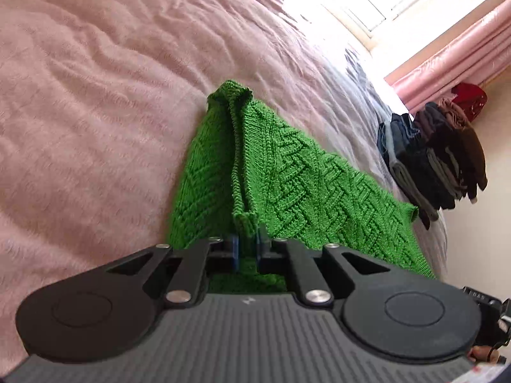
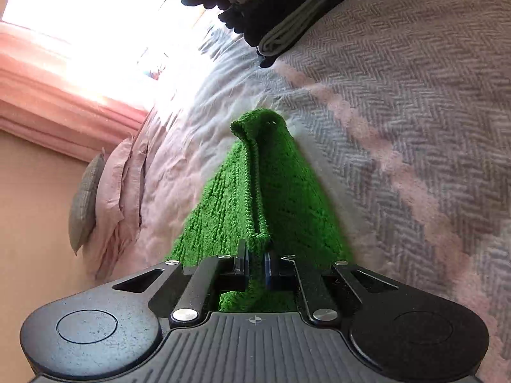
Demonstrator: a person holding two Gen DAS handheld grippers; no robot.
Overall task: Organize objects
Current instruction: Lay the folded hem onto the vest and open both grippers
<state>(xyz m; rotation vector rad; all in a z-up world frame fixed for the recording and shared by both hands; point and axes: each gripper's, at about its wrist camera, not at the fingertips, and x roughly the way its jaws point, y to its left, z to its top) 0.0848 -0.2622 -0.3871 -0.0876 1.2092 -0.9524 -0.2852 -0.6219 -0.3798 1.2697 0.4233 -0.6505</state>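
A bright green knitted garment (image 1: 287,178) lies stretched over the pink bed cover (image 1: 95,111). My left gripper (image 1: 246,242) is shut on one edge of it, and the knit bunches up between the blue pads. In the right wrist view the same green knit (image 2: 281,198) runs away from me across a grey and pink herringbone blanket (image 2: 415,111). My right gripper (image 2: 255,265) is shut on another edge of it, with the fabric pinched between its pads. Part of the right gripper shows at the left wrist view's lower right corner.
A stack of folded dark clothes (image 1: 437,162) sits on the bed's far side, also seen as the dark clothes stack (image 2: 281,9) at the top. Pink curtains (image 1: 453,60) hang by a bright window. Pillows (image 2: 105,198) lean at the bed's head.
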